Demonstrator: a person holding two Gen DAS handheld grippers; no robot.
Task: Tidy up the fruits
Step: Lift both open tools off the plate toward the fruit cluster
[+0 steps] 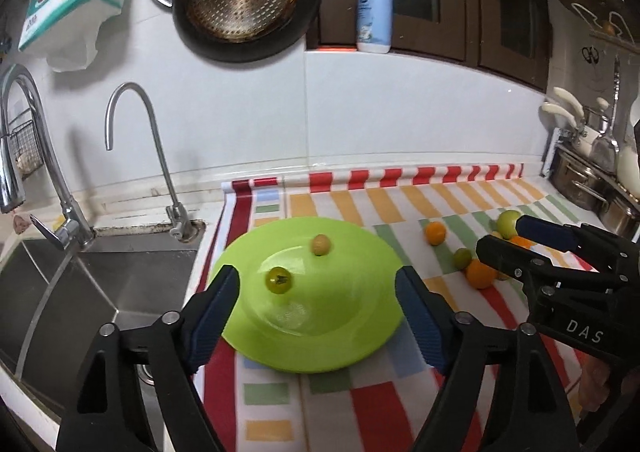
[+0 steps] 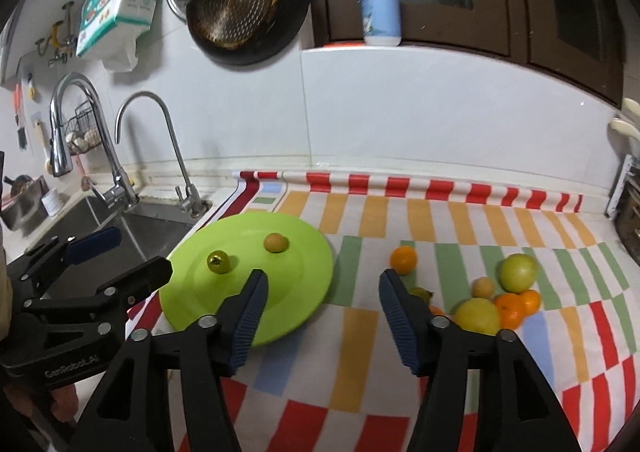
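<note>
A lime green plate lies on the striped cloth beside the sink. On it are a small dark green fruit and a small tan fruit. My left gripper is open and empty over the plate. My right gripper is open and empty above the cloth, right of the plate. To the right lie an orange, a green apple, a yellow fruit and more oranges.
A steel sink with two taps is at the left. A pan hangs on the wall and a soap bottle stands on the ledge. Steel pots stand at the far right.
</note>
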